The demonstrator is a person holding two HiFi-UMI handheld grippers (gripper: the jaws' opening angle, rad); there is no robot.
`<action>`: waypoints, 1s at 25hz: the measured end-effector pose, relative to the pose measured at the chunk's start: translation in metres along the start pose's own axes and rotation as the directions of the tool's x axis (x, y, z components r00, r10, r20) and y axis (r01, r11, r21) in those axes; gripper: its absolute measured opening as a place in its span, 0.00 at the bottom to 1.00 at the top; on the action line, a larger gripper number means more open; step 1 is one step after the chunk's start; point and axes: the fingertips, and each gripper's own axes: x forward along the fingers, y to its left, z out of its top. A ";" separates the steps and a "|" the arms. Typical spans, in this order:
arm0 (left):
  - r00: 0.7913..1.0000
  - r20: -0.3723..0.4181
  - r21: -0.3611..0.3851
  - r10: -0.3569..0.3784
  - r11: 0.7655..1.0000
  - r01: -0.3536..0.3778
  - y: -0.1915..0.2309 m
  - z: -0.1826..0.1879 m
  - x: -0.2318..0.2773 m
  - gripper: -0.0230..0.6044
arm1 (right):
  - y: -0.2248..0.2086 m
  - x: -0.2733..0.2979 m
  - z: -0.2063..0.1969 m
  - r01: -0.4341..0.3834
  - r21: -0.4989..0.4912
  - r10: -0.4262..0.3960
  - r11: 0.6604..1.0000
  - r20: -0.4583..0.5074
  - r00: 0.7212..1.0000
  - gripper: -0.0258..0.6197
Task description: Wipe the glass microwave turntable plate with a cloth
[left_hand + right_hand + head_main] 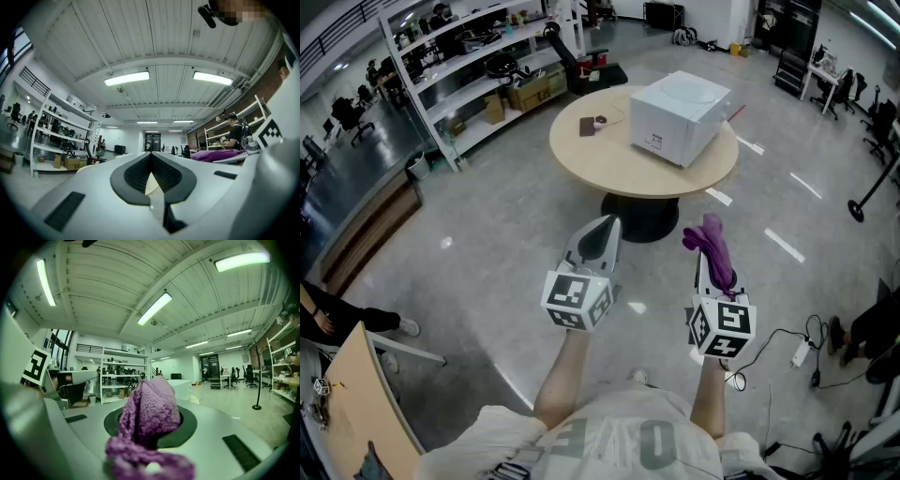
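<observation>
Head view shows the person standing well apart from a round table [581, 157], both grippers held out toward it above the bare floor. A white microwave [680, 117] sits on the table's right half, and a small dark flat item [588, 126] lies on the table to the microwave's left. The left gripper [602, 225] is clenched with its tips meeting and nothing between them. The right gripper [702, 270] is clamped on a purple cloth [713, 246], which bunches up past its tips and hangs over them. The glass turntable plate cannot be made out in any view. Shelving racks [473, 66] stand beyond the table, to its left.
</observation>
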 end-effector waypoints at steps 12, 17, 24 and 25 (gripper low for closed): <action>0.999 -0.037 -0.018 -0.002 1.000 0.001 -0.004 -0.016 0.014 0.04 | -0.014 0.009 -0.011 -0.005 0.029 0.006 1.000 -0.026 1.000 0.11; 0.998 -0.067 -0.024 0.006 1.000 -0.007 -0.004 -0.033 0.030 0.04 | -0.038 0.011 -0.026 0.004 0.061 -0.001 0.998 -0.053 0.999 0.11; 0.994 -0.092 -0.023 0.064 0.998 -0.067 0.005 -0.051 0.047 0.04 | -0.061 0.021 -0.050 -0.052 0.083 0.061 0.995 -0.113 0.992 0.11; 0.993 -0.094 -0.025 0.072 0.997 -0.075 0.007 -0.052 0.050 0.04 | -0.064 0.023 -0.053 -0.052 0.086 0.062 0.995 -0.122 0.991 0.11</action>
